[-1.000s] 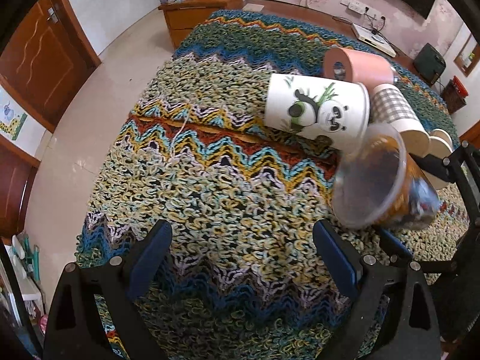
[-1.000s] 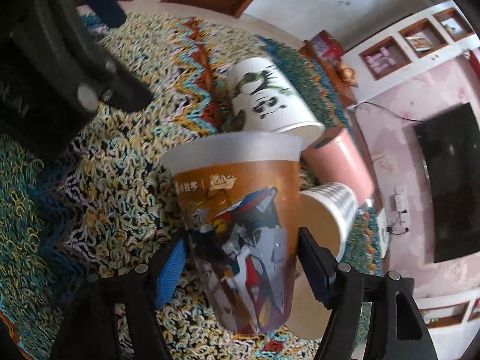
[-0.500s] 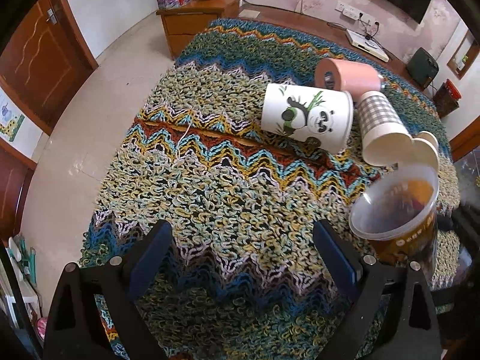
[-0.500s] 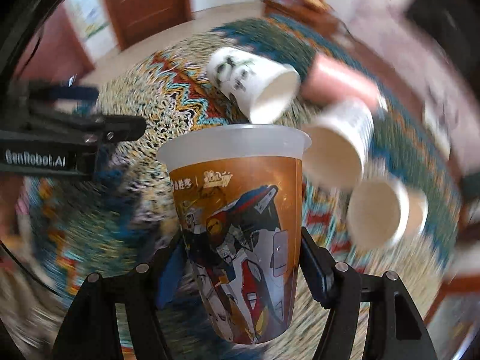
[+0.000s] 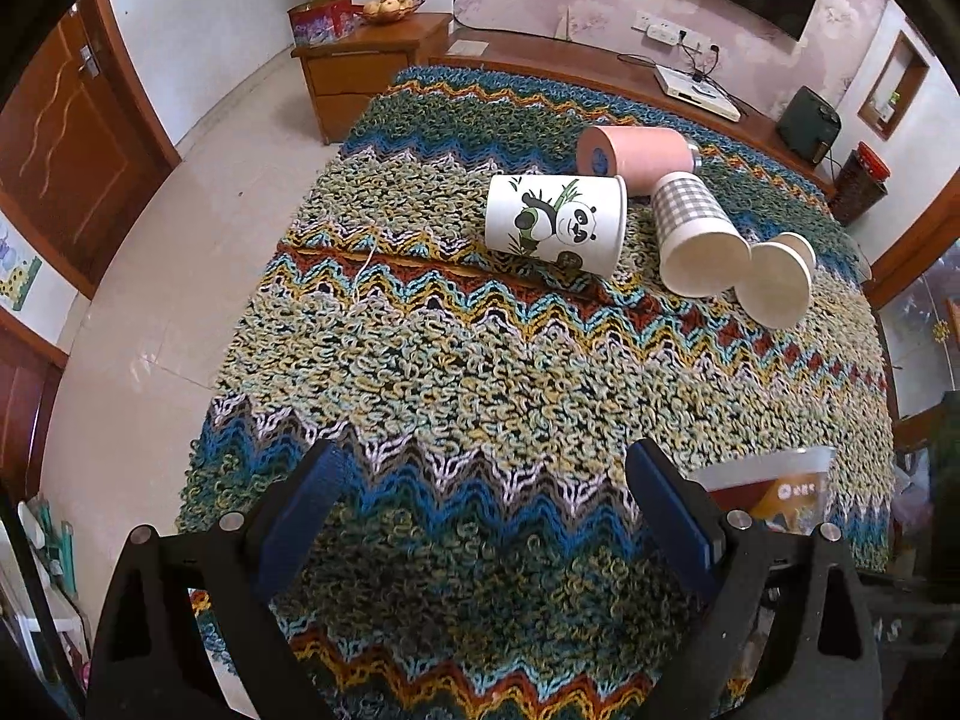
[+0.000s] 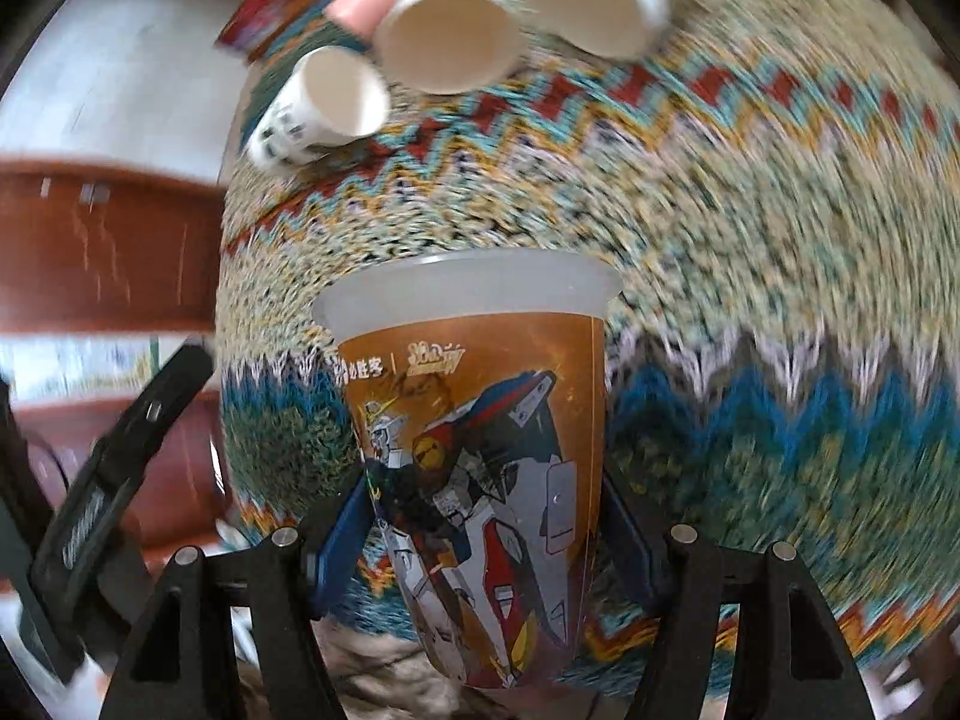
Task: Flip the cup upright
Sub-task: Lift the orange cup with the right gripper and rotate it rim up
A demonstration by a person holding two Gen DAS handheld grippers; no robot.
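The left tongs (image 5: pixel 480 516) hang released over the near edge of the desk's zigzag cloth (image 5: pixel 456 372), with bare cloth ahead. Toward the far right corner lie the panda cup (image 5: pixel 555 222), pink cup (image 5: pixel 636 153), checked cup (image 5: pixel 696 234) and white cup (image 5: pixel 777 279). The right tongs (image 6: pixel 480 546) grasp the printed cup (image 6: pixel 474 450), mouth up, by the right edge.

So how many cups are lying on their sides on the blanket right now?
4. The pink cup lies farthest back, the panda cup in front of it, the checked cup to its right, and the plain white cup rightmost.
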